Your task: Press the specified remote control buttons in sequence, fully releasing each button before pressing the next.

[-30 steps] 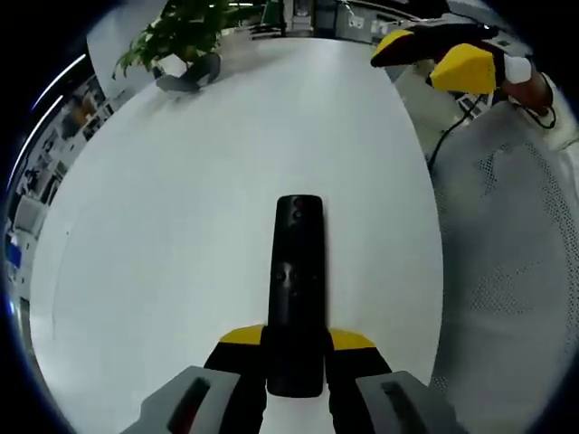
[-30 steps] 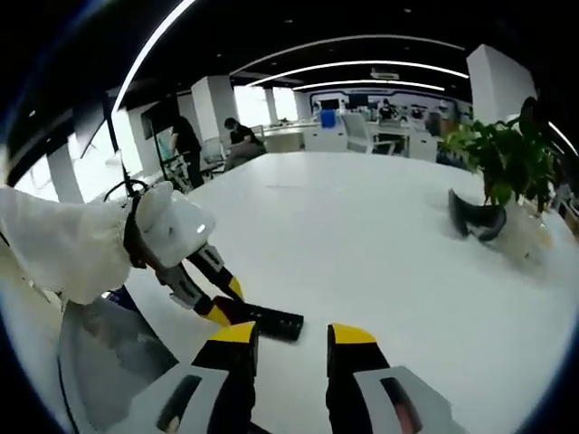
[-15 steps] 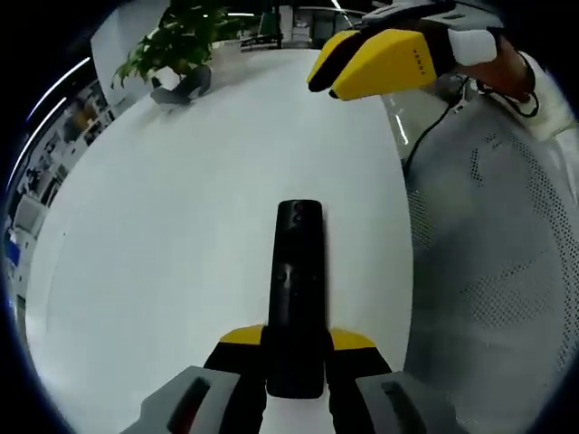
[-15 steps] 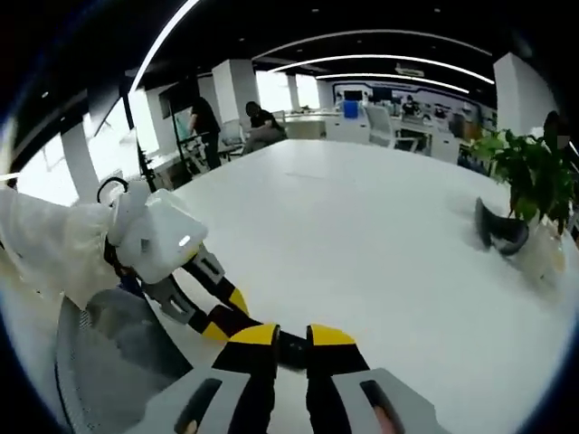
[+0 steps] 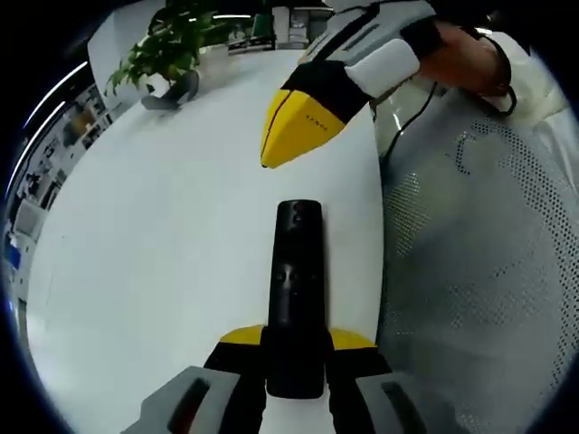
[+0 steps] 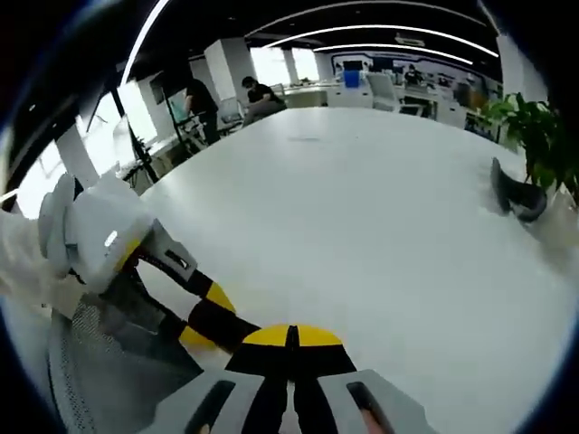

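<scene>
Left gripper view: left hand-held gripper (image 5: 295,346) is clamped on the near end of the remote (image 5: 295,289), 1 yellow-tipped jaw on each side. Remote is black, long axis pointing straight away from the camera over the white surface (image 5: 163,253), buttons facing up. Right hand-held gripper (image 5: 298,127) comes in from the upper right, yellow tips pressed together, hanging just beyond the remote's far end; can't tell if it touches. A hand (image 5: 461,59) grips it. White mesh chair (image 5: 479,289) on the right, plant (image 5: 172,41) at the far edge of the surface.

Right gripper view: right hand-held gripper (image 6: 290,336) has its 2 jaws fully closed, nothing between them. Left hand-held gripper (image 6: 194,316) sits at lower left, near the surface (image 6: 362,208) edge; remote is hidden behind the closed jaws. Plant (image 6: 538,136) at far right.
</scene>
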